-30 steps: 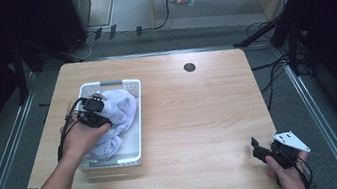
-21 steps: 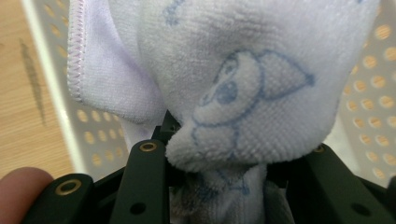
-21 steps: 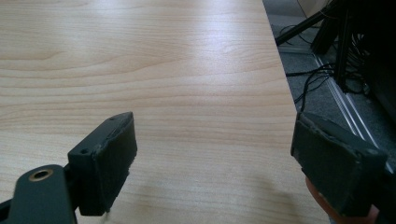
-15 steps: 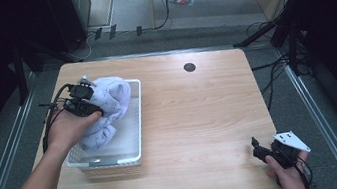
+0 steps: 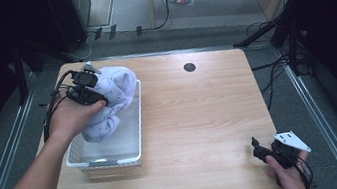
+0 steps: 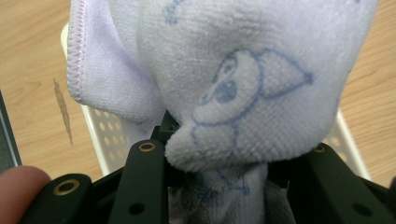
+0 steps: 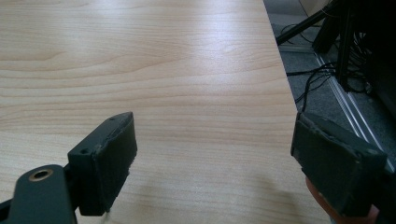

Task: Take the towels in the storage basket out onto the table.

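Holding: your left gripper [image 5: 89,88] is clamped on a fold of the pale lilac towel [image 5: 107,101], jaws pressed nearly together with the printed terry cloth bunched between them.
Left edge of scene: your left forearm comes in from the bottom corner of the high view, and the hand sits over the far left part of the white basket [image 5: 134,130].
Towel position: most of it is bunched up above the basket's far end, while a lower fold hangs down inside toward the basket's middle.
Towel from the jaws: in the left gripper view the cloth [image 6: 243,79] balloons straight ahead of and above the jaws, and a stitched hem hangs at the upper left.
Key relation: the towel's bulk trails below and to the right of your grip, along the basket's length, so judge the lift by whether that low fold clears the rim.
Basket: it lies lengthwise on the table's left side, its near half showing bare perforated floor.
Table centre: bare wood [image 5: 200,120] lies between your two hands.
Right gripper [image 5: 265,151]: it rests at the near right corner, well apart from the towel, jaws spread wide around nothing, over bare tabletop [image 7: 187,93] in the right gripper view.
Nearer hand: the left one, by far.
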{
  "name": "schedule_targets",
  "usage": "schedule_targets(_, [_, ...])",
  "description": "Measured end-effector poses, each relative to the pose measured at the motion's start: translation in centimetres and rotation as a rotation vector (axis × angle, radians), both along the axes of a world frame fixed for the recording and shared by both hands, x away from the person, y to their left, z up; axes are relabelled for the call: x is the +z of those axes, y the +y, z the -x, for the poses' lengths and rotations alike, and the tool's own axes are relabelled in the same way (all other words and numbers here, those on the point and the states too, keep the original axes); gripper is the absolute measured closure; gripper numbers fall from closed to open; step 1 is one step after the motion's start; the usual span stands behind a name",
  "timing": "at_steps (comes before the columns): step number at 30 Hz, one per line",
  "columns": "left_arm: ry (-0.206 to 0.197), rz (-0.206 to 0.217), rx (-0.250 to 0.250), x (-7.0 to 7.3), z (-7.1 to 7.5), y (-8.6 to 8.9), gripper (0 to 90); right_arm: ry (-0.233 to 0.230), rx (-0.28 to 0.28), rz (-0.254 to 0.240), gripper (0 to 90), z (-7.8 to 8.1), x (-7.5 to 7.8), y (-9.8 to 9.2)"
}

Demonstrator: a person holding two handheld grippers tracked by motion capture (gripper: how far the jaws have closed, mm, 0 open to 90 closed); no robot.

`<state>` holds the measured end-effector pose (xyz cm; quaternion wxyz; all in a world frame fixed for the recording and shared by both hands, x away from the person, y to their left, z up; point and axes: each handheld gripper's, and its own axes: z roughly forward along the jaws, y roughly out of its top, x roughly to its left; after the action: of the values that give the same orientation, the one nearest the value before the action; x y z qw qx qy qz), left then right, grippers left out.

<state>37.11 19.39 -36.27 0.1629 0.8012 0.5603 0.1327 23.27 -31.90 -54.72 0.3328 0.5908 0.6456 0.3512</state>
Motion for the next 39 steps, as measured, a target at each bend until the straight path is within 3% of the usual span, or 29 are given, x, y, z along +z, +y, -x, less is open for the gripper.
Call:
schedule_targets(7, [-0.015,-0.008,-0.019,1.3,-0.3,-1.7,60.9,0.002,0.004,0.0,14.5,0.0,0.0,0.0])
schedule_targets(16, [-0.014,0.008,-0.026,1.8,-1.1,-3.3,60.8,-0.005,0.006,-0.008,14.0,-0.2,0.0,0.0])
schedule_targets(25, [-0.025,0.003,-0.057,2.8,-1.6,-6.5,60.7,-0.011,0.008,-0.012,14.0,-0.3,0.0,0.1])
schedule_targets(39, [-0.011,0.013,-0.121,2.4,-2.3,-11.4,60.6,-0.012,0.005,-0.026,14.0,-0.3,0.0,0.0])
